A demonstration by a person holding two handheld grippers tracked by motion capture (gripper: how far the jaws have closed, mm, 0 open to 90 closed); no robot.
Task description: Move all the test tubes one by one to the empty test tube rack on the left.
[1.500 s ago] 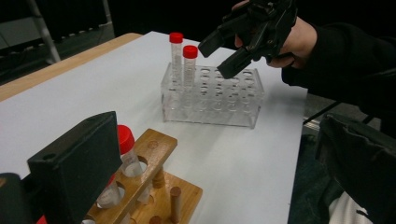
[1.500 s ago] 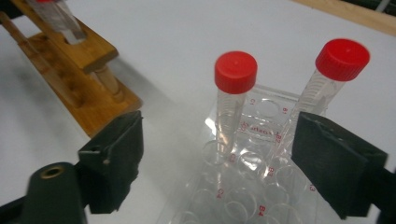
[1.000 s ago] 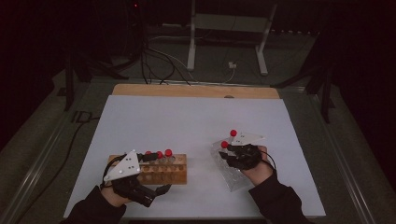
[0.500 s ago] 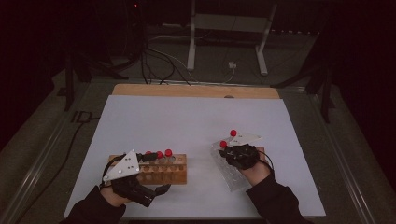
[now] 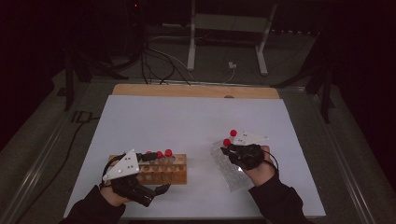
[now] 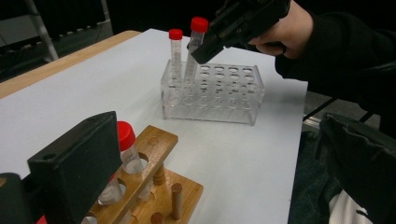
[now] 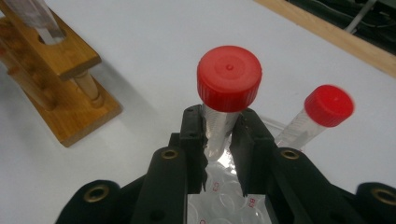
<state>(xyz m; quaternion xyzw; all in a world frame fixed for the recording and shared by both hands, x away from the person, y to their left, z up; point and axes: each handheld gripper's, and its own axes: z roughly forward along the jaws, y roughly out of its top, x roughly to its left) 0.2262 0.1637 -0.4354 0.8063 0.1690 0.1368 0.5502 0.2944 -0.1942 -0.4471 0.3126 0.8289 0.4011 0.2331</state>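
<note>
My right gripper is shut on a clear tube with a red cap, pinching it just below the cap. In the left gripper view that tube leans slightly, and its lower end is down in a corner hole of the clear plastic rack. A second red-capped tube stands in the hole beside it. My left gripper stands open at the left end of the wooden rack. Its jaws straddle that end without pressing on it. Three red-capped tubes stand in the wooden rack.
Both racks sit near the front of the white table sheet. A wooden strip runs along the table's far edge. Beyond it are cables and a metal stand on the dark floor.
</note>
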